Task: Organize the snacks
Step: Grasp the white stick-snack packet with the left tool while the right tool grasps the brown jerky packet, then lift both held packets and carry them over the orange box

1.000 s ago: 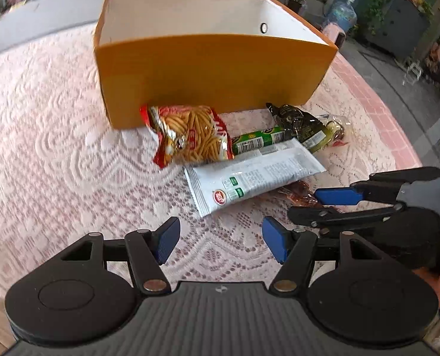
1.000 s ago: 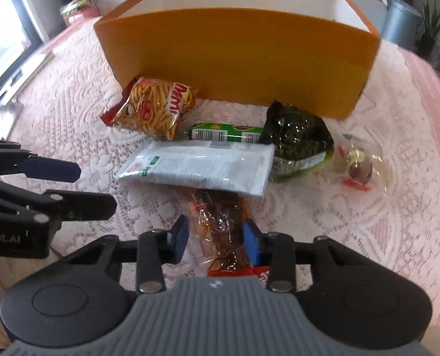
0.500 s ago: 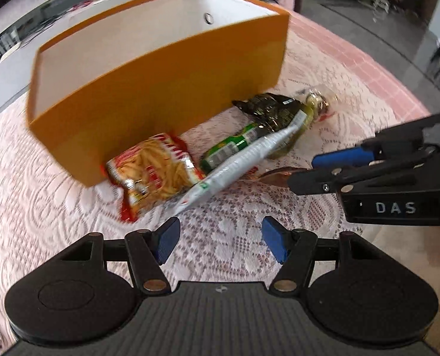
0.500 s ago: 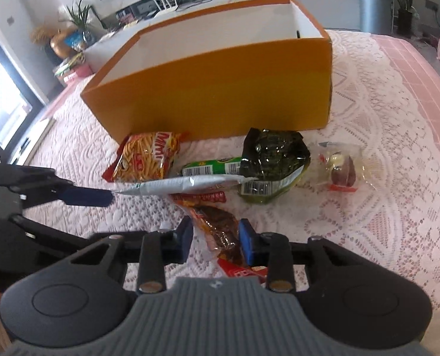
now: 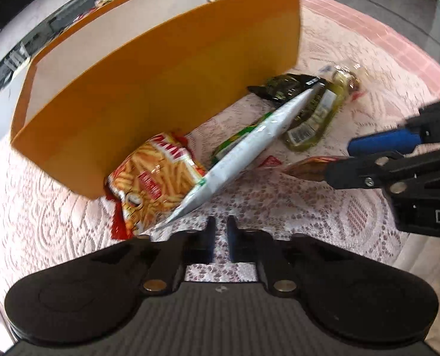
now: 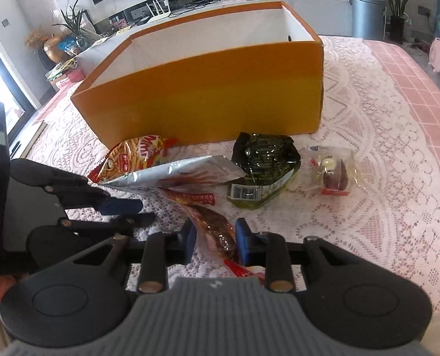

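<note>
An open orange box (image 5: 166, 83) (image 6: 220, 101) stands on the lace tablecloth, with snacks in front of it. My left gripper (image 5: 219, 231) is shut on the edge of a white and silver packet (image 5: 243, 151) (image 6: 184, 172) and holds it tilted up off the cloth. My right gripper (image 6: 214, 237) is shut on a red and brown clear-wrapped snack (image 6: 211, 228) (image 5: 306, 169), lifted slightly. A red fries bag (image 5: 151, 181) (image 6: 134, 157), a green stick pack (image 5: 234, 142) and a dark green seaweed pack (image 5: 303, 109) (image 6: 261, 163) lie by the box.
A small clear bag of sweets (image 6: 335, 169) (image 5: 344, 77) lies to the right of the seaweed pack. The pink table edge (image 6: 422, 95) runs along the right. A grey bin (image 6: 365, 14) and plants stand beyond the table.
My left gripper has closed on the white packet and tipped it up on edge. My right gripper has lifted its wrapped snack, and both views have swung.
</note>
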`<state>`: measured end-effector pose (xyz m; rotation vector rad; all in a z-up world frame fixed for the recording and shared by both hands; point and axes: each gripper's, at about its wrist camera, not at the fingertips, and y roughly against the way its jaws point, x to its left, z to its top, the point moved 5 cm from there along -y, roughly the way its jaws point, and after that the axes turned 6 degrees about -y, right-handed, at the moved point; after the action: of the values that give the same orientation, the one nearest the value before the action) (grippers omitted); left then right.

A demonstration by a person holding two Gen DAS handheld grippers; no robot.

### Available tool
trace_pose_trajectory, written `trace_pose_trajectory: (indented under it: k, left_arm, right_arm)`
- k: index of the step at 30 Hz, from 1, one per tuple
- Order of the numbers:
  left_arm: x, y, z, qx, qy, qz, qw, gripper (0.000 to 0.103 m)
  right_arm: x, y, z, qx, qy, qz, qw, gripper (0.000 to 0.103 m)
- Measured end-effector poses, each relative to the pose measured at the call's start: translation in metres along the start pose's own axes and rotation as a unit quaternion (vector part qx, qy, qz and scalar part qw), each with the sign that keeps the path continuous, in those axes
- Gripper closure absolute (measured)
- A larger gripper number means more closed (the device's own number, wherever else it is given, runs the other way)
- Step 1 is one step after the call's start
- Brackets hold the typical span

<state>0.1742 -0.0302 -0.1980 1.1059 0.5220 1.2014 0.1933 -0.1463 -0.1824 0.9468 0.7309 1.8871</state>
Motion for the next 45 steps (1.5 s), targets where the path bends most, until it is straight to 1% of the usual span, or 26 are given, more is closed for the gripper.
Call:
trace_pose_trajectory:
  k: [2,4,6,9,11,12,14,16,17,18,19,23,25,28,32,35,36,37,39,41,42,43,45]
  left_arm:
    - [0.010,0.006,-0.002,-0.008,0.031,-0.019,0.9993,0.103]
    - [0.021,0.011,-0.004,-0.015,0.072,-0.049,0.9961,0.103]
    - [0.029,0.016,-0.007,-0.021,0.098,-0.072,0.9924,0.103]
    - [0.035,0.023,-0.012,-0.030,0.118,-0.088,0.9887,0.103]
    - [0.035,0.026,-0.011,-0.036,0.119,-0.098,0.9873,0.103]
    - [0.035,0.028,-0.010,-0.043,0.114,-0.096,0.9879,0.103]
    - [0.031,0.031,-0.004,-0.065,0.088,-0.070,0.9916,0.103]
    - [0.026,0.036,0.003,-0.087,0.049,-0.043,0.9941,0.098]
    - [0.022,0.035,0.006,-0.089,0.030,-0.038,0.9948,0.094]
    - [0.018,0.034,0.009,-0.088,0.009,-0.037,0.9954,0.086]
    - [0.014,0.033,0.011,-0.085,-0.010,-0.038,0.9956,0.082]
    - [0.005,0.032,0.017,-0.088,-0.056,-0.033,0.9939,0.081]
    - [0.003,0.034,0.020,-0.098,-0.079,-0.040,0.9912,0.077]
    - [-0.002,0.030,0.028,-0.108,-0.112,-0.040,0.9871,0.075]
    - [-0.004,0.020,0.037,-0.113,-0.131,-0.050,0.9836,0.073]
    - [-0.002,0.025,0.037,-0.134,-0.144,-0.054,0.9789,0.071]
    - [0.002,0.031,0.037,-0.148,-0.142,-0.051,0.9774,0.058]
    - [0.005,0.036,0.037,-0.163,-0.137,-0.048,0.9758,0.038]
    - [0.014,0.043,0.038,-0.183,-0.123,-0.057,0.9738,0.022]
    - [0.018,0.041,0.040,-0.178,-0.104,-0.089,0.9745,0.022]
    - [0.016,0.037,0.040,-0.172,-0.103,-0.100,0.9746,0.022]
    - [0.014,0.034,0.041,-0.168,-0.109,-0.102,0.9745,0.024]
    - [0.004,0.025,0.041,-0.155,-0.132,-0.085,0.9753,0.028]
  right_arm:
    - [-0.002,-0.001,0.000,0.002,-0.004,-0.002,1.000,0.077]
    - [-0.004,-0.002,0.001,0.005,-0.011,-0.001,1.000,0.077]
    - [-0.006,-0.003,0.001,0.009,-0.018,0.003,1.000,0.077]
    - [-0.007,-0.004,0.000,0.011,-0.022,0.006,1.000,0.077]
    - [-0.006,-0.004,-0.001,0.012,-0.020,0.007,1.000,0.078]
    - [-0.005,-0.004,-0.001,0.014,-0.018,0.006,1.000,0.078]
    - [-0.003,-0.006,-0.002,0.018,-0.011,0.004,1.000,0.078]
    - [-0.003,-0.006,-0.001,0.018,-0.009,0.003,1.000,0.078]
    - [-0.003,-0.006,-0.001,0.018,-0.011,0.003,1.000,0.078]
    - [-0.005,-0.006,-0.001,0.018,-0.017,0.005,1.000,0.078]
    - [-0.007,-0.006,0.000,0.019,-0.024,0.008,1.000,0.078]
    - [-0.010,-0.008,0.001,0.024,-0.038,0.014,0.999,0.078]
    - [-0.009,-0.008,0.001,0.024,-0.036,0.013,0.999,0.078]
    - [-0.009,-0.010,0.001,0.026,-0.036,0.011,0.999,0.078]
    - [-0.010,-0.011,0.002,0.030,-0.046,0.011,0.998,0.078]
    - [-0.011,-0.012,0.002,0.031,-0.046,0.011,0.998,0.078]
    - [-0.011,-0.012,0.002,0.032,-0.047,0.011,0.998,0.078]
    - [-0.011,-0.012,0.002,0.033,-0.048,0.012,0.998,0.078]
    - [-0.011,-0.013,0.003,0.034,-0.047,0.013,0.998,0.078]
    - [-0.011,-0.014,0.003,0.034,-0.045,0.012,0.998,0.078]
    - [-0.011,-0.014,0.003,0.035,-0.044,0.012,0.998,0.078]
    - [-0.011,-0.015,0.003,0.035,-0.043,0.013,0.998,0.077]
    - [-0.011,-0.015,0.003,0.035,-0.043,0.013,0.998,0.077]
